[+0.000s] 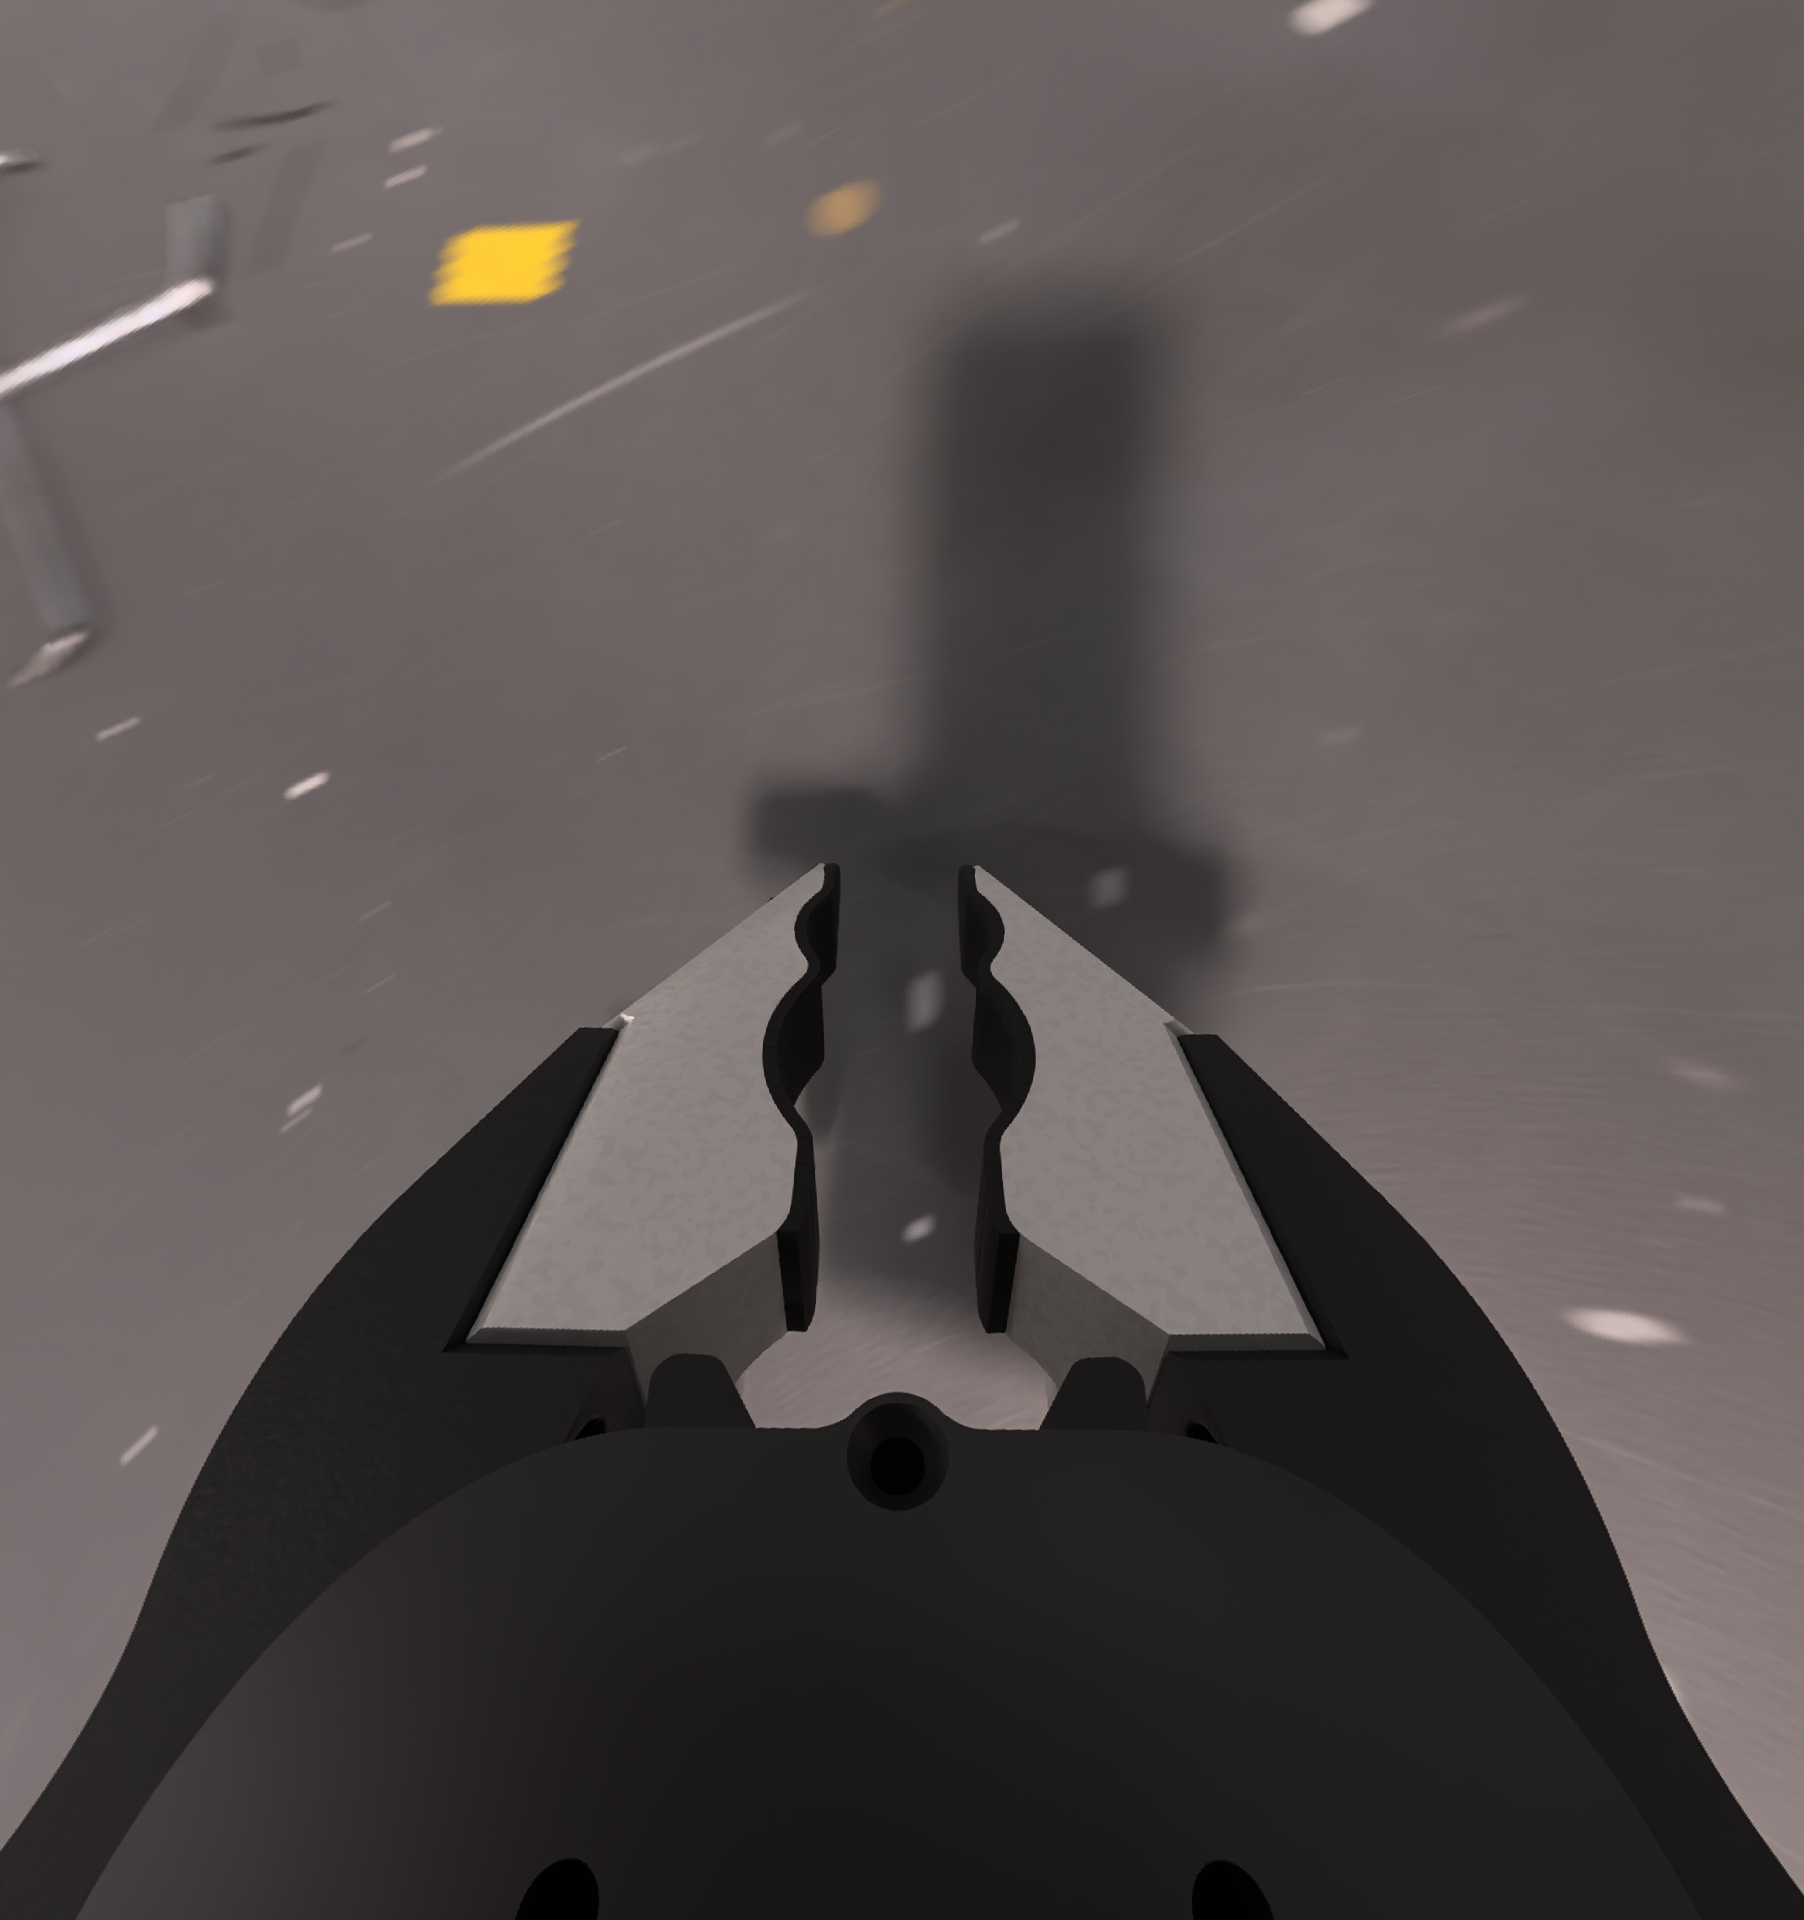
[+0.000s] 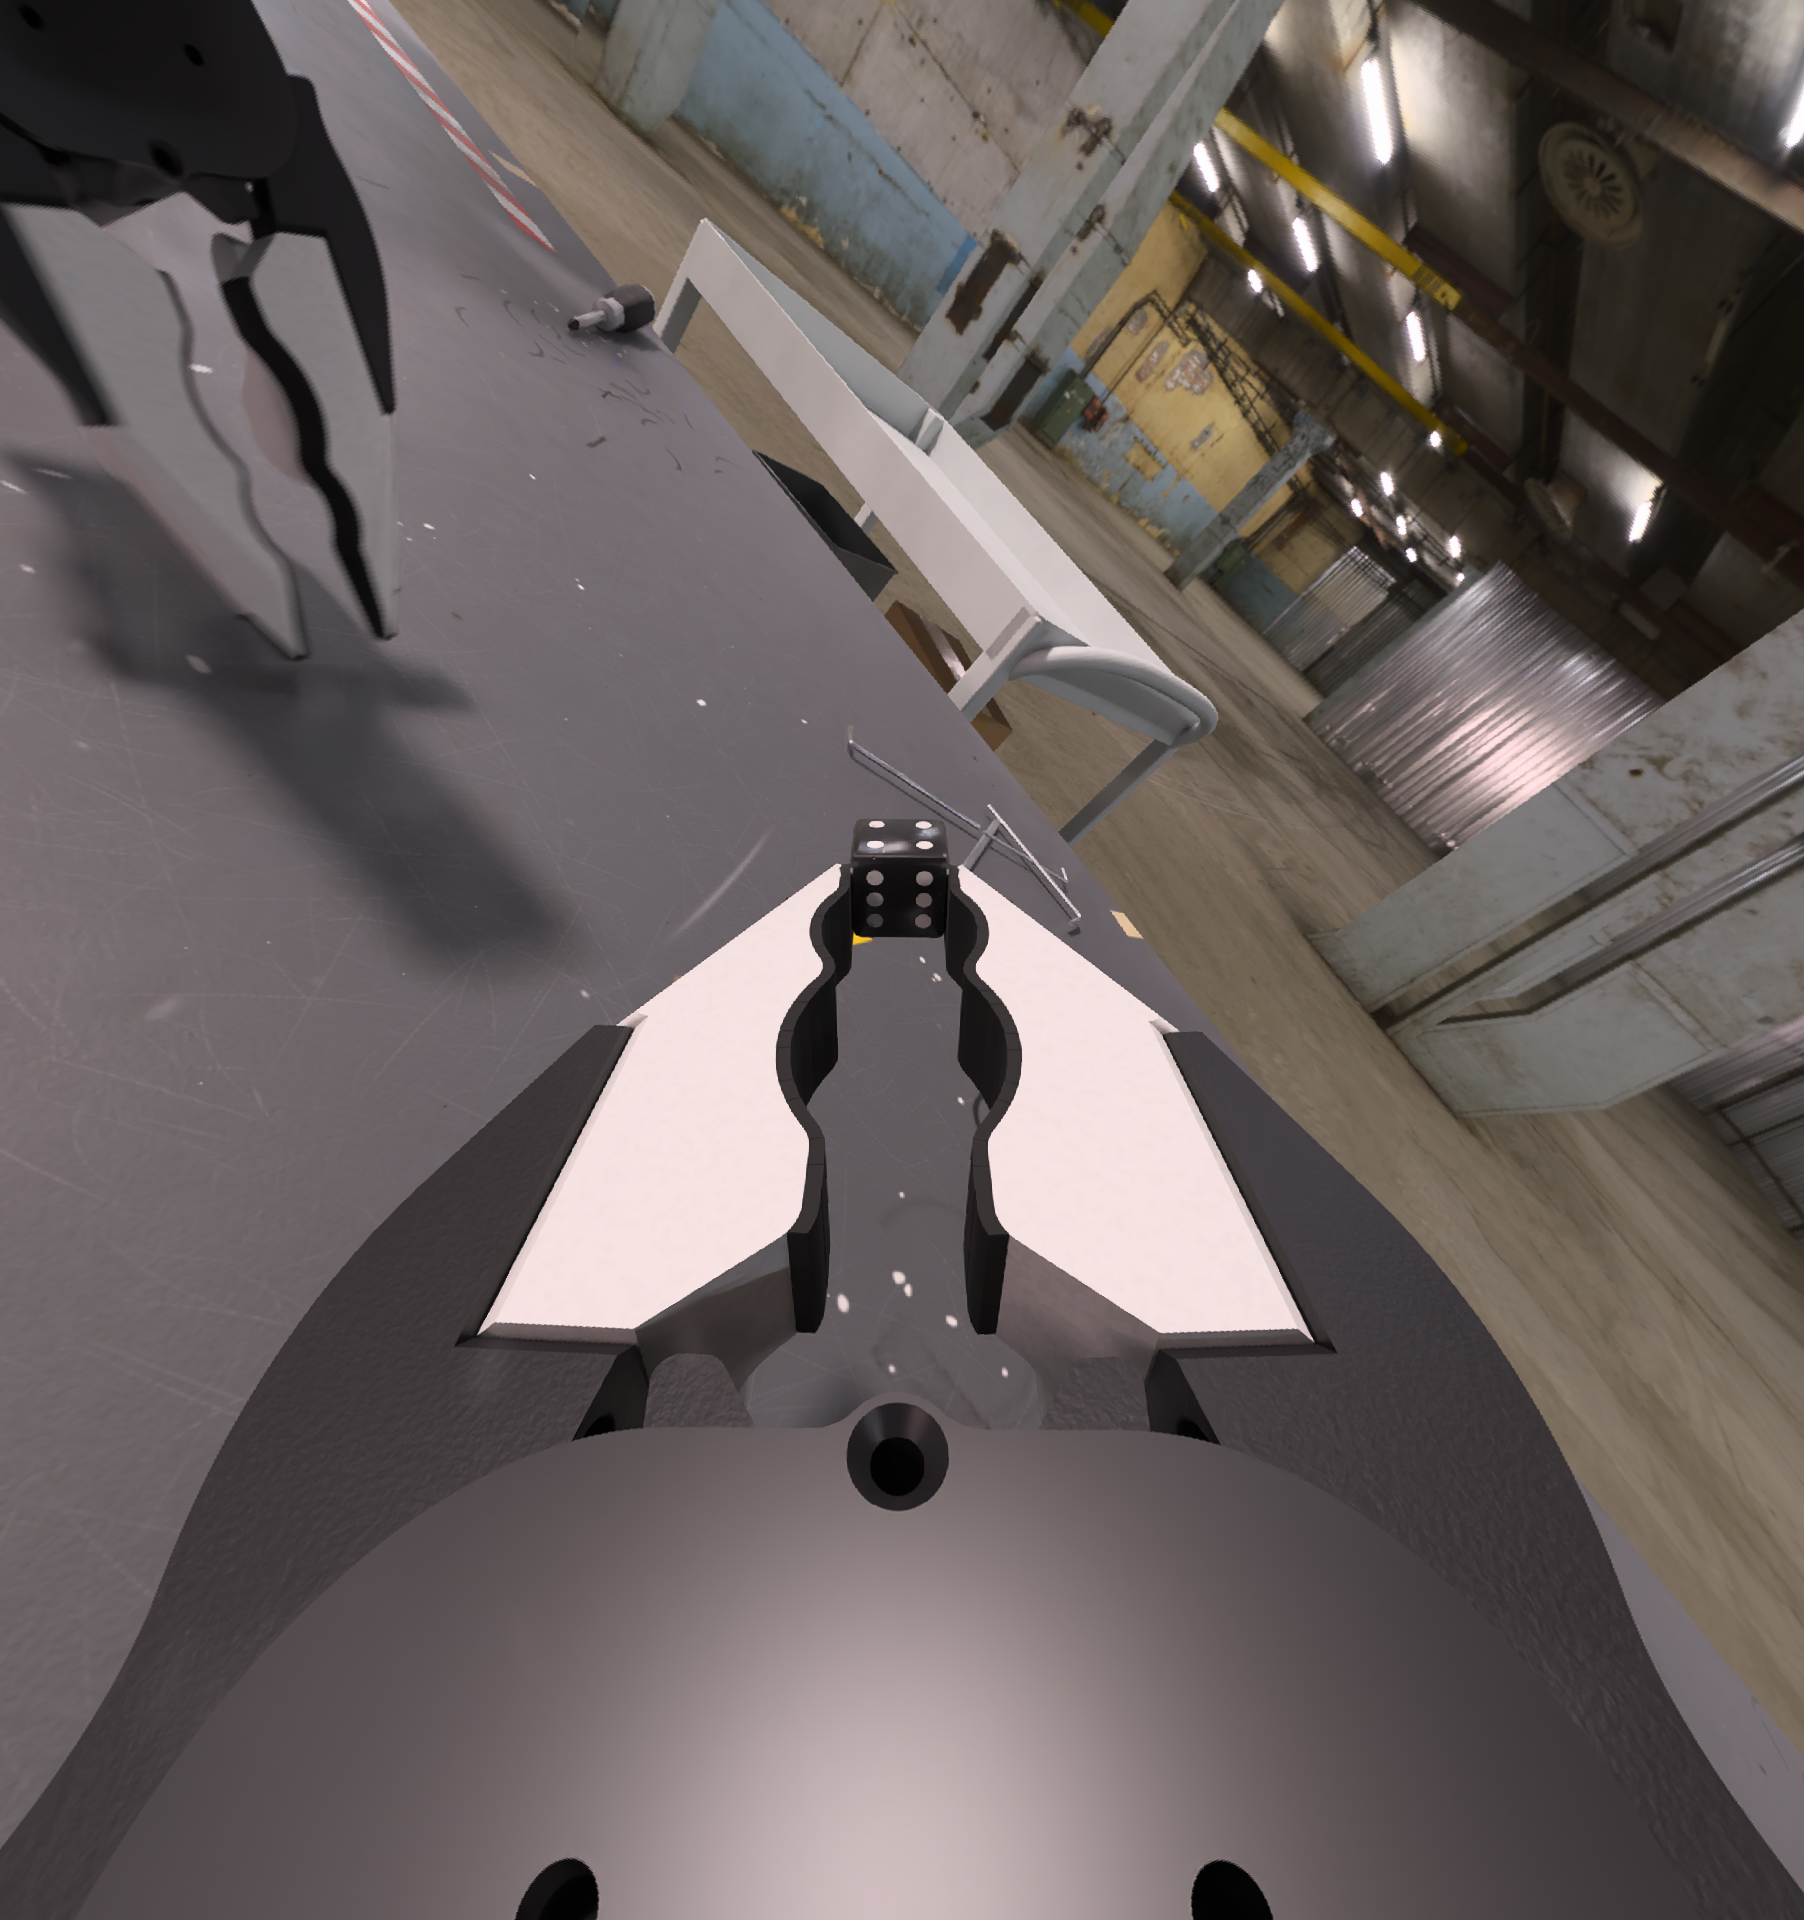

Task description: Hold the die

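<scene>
Right gripper (image 2: 898, 883) clenches the black die (image 2: 899, 878) between its fingertips, clear of the grey table (image 2: 254, 1039), giving a secure pinch. Left gripper (image 1: 898, 883), to its upper left, hangs released and empty above the table.

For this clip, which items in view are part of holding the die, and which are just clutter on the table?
Belongs to the job:
- black die, clamped between the tips of the right gripper
- left gripper, empty, hanging over the grey table

Just lying about:
- yellow patch
- thin metal rods behind the die
- small dark cylinder near the table's far edge
</scene>
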